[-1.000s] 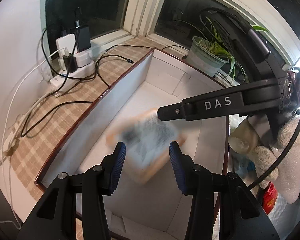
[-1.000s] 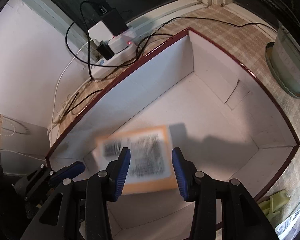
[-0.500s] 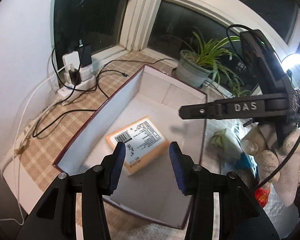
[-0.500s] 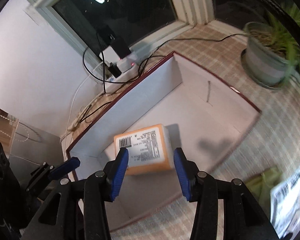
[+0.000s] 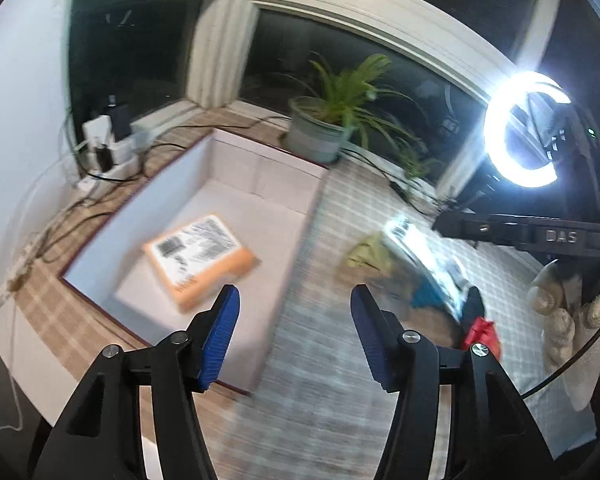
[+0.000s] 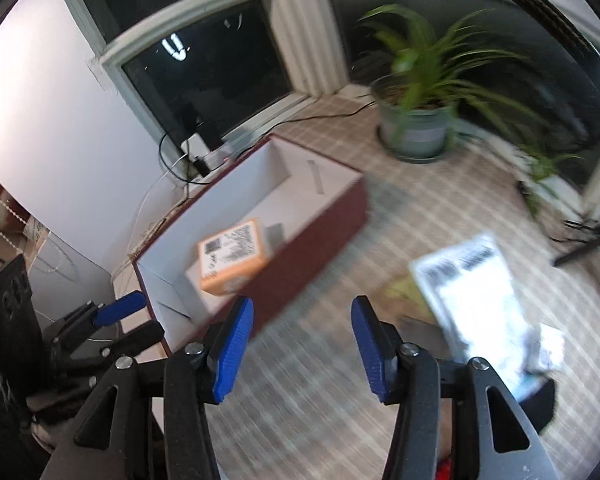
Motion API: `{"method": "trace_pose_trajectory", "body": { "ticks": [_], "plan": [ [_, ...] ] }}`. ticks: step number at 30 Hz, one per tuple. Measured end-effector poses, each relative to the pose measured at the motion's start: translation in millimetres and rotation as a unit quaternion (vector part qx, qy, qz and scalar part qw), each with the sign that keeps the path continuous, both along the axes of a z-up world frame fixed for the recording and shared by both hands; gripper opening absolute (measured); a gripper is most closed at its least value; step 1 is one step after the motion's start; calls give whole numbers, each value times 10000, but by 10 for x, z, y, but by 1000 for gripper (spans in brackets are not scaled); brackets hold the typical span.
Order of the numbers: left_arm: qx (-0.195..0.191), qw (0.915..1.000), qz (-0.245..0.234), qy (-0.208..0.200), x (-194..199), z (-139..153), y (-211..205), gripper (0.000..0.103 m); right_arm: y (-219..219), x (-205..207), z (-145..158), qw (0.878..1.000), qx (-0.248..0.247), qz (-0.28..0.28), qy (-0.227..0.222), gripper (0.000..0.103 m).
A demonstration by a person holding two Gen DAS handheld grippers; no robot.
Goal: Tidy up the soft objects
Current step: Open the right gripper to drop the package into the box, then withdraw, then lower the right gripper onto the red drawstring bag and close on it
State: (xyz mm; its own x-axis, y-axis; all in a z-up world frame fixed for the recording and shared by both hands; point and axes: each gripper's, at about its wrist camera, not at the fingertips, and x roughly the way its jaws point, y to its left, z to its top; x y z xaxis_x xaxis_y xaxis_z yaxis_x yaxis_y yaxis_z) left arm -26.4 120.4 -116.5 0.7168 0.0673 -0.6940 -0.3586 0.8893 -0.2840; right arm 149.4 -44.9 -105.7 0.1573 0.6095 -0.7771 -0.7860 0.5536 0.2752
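An orange padded package [image 5: 202, 254] with a white label lies flat inside the open dark-red box [image 5: 260, 172]; it also shows in the right wrist view [image 6: 234, 256] inside the box [image 6: 320, 216]. My left gripper [image 5: 295, 334] is open and empty, above the box's near right edge. My right gripper [image 6: 302, 346] is open and empty over the checked cloth, right of the box. A white plastic mailer [image 6: 474, 292] lies on a pile of soft items, among them a green cloth [image 5: 366, 254], a blue item [image 5: 426, 294] and a red item [image 5: 482, 332].
A potted plant [image 6: 416, 132] stands behind the box by the window. A power strip with chargers and cables [image 5: 108, 152] sits left of the box. A ring light [image 5: 522, 130] glares at right. The left gripper's fingers [image 6: 118, 306] show at left.
Both grippers have pulled back up out of the box and swung right, leaving the orange package in it. The soft-item pile has come into view.
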Motion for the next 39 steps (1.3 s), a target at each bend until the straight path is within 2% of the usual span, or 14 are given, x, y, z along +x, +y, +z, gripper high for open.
{"method": "trace_pose_trajectory", "body": {
  "ticks": [1, 5, 7, 9, 15, 19, 20, 21, 24, 25, 30, 35, 39],
  "plan": [
    [-10, 10000, -67, -4, 14, -10, -79, 61, -161, -1, 19, 9999, 39, -73, -76, 55],
    [-106, 9995, -312, 16, 83, -75, -395, 63, -793, 29, 24, 9987, 267, -384, -207, 59],
    [-165, 9988, -453, 26, 125, -103, -548, 63, -1112, 62, -12, 9977, 337, -558, -209, 73],
    [-204, 9980, -601, 44, 175, -128, -713, 63, -1415, 80, -62, 9955, 394, -813, -276, 78],
    [-340, 9930, -1122, 119, 306, -212, -1193, 63, -2119, 209, -331, 9896, 347, -1395, 30, 80],
    [-298, 9905, -1327, 206, 362, -255, -1436, 63, -2377, 362, -567, 9850, 162, -1685, 328, 79],
    [-268, 9902, -1349, 222, 370, -259, -1484, 63, -2404, 394, -611, 9840, 130, -1733, 382, 78],
    [-258, 9901, -1361, 231, 370, -262, -1506, 63, -2421, 419, -652, 9840, 110, -1726, 422, 72],
    [-221, 9899, -1370, 282, 373, -284, -1570, 63, -2356, 474, -776, 9857, -108, -1606, 499, 43],
    [-209, 9901, -1357, 299, 370, -291, -1580, 63, -2333, 480, -825, 9862, -166, -1559, 527, 40],
    [-186, 9912, -1263, 363, 330, -333, -1611, 63, -2160, 622, -1078, 9853, -454, -1471, 743, 37],
    [-171, 9917, -1201, 425, 259, -365, -1626, 63, -2146, 804, -1282, 9783, -383, -1621, 1229, 34],
    [-155, 9914, -1206, 491, 258, -405, -1641, 63, -2103, 826, -1385, 9766, -481, -1596, 1361, 33]
  ]
}}
